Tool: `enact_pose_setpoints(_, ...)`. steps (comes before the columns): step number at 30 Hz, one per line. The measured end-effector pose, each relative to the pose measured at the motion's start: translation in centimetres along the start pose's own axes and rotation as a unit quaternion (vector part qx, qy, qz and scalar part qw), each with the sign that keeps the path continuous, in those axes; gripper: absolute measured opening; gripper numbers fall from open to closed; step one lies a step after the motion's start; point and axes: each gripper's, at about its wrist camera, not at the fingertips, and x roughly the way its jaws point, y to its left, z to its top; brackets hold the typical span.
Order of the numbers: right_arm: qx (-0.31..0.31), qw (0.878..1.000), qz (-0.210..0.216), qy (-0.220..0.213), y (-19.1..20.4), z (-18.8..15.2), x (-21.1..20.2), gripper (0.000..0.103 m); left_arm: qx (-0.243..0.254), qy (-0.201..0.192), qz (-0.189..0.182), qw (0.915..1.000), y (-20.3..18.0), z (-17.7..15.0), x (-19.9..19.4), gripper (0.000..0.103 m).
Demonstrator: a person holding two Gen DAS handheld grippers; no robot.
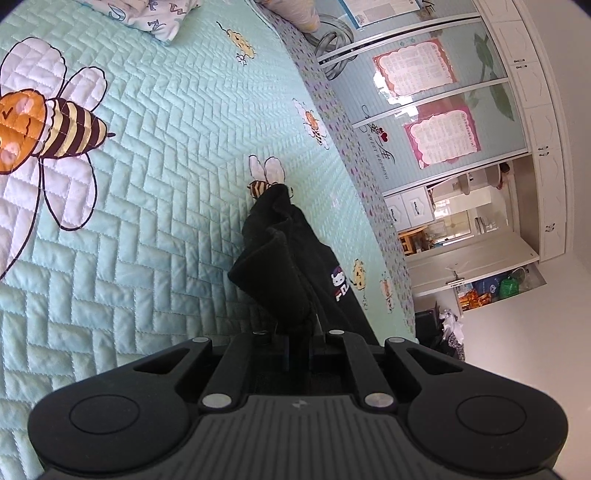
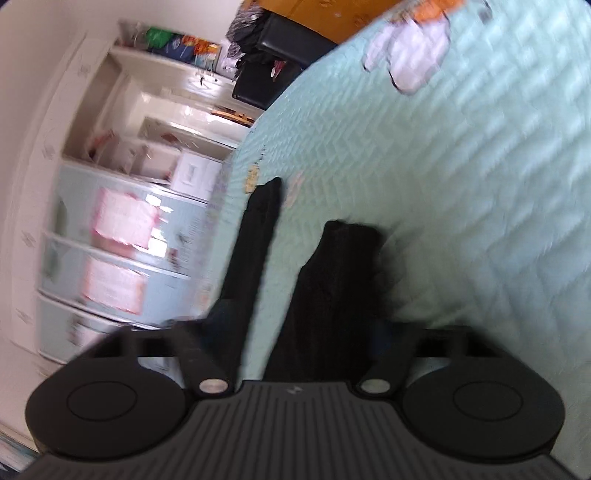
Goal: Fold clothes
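- Pinching the black garment point(image 1: 284, 258) between nearly closed fingers, the left gripper point(image 1: 295, 332) is holding it bunched just above the quilted bee bedspread point(image 1: 166, 221).
- The right gripper point(image 2: 306, 206) is keeping its fingers apart (the view is blurred); dark fabric point(image 2: 332, 288) is draping over one finger, with bedspread showing through the gap.

"SWEET WEDDING" on wardrobe door point(image 1: 424, 122); letters "W", "N" on pillow point(image 1: 155, 18); poster text unreadable.
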Motion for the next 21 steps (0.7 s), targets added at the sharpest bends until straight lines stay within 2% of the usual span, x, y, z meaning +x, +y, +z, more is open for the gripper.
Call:
enact_pose_setpoints(3,-0.026,0.999,-0.019,0.000,0.9,0.1,-0.9,0.010,0.002,-0.013,-0.010,0.9999,-0.9,0.7,-1.1,0.008)
enact_pose_setpoints(6,-0.082,0.996,-0.002,-0.036,3.7,0.4,-4.5,0.010,0.015,-0.024,-0.017,0.9995,-1.9,1.5,-2.1,0.009)
enact_pose_setpoints(7,-0.091,0.995,0.003,-0.048,4.3,0.5,-5.6,0.010,0.022,-0.025,-0.015,0.9993,-2.1,1.7,-2.4,0.010)
enact_pose_setpoints(9,-0.093,0.994,-0.004,-0.062,4.6,0.8,-6.7,0.010,0.033,-0.017,0.014,0.9992,-1.0,1.2,-1.8,0.012)
enact_pose_setpoints(10,-0.095,0.994,-0.015,-0.051,4.0,1.0,-6.3,0.010,0.039,-0.013,0.028,0.9987,-0.5,1.0,-1.6,0.012)
enact_pose_setpoints(13,-0.087,0.994,-0.072,0.011,0.7,1.0,-3.7,0.010,0.006,0.016,0.061,0.9980,4.2,-0.4,-0.6,0.013)
enact_pose_setpoints(14,-0.074,0.994,-0.079,0.015,-0.7,0.6,-3.7,0.010,-0.002,0.023,0.070,0.9973,5.6,-0.9,-0.5,0.013)
enact_pose_setpoints(18,-0.044,0.997,-0.056,0.007,-3.8,-0.7,-5.2,0.010,-0.023,0.024,0.041,0.9986,8.2,-1.5,-1.0,0.015)
enact_pose_setpoints(21,-0.048,0.997,-0.056,0.001,-3.6,-0.6,-6.1,0.010,0.006,0.027,0.045,0.9986,7.3,-1.1,-1.1,0.017)
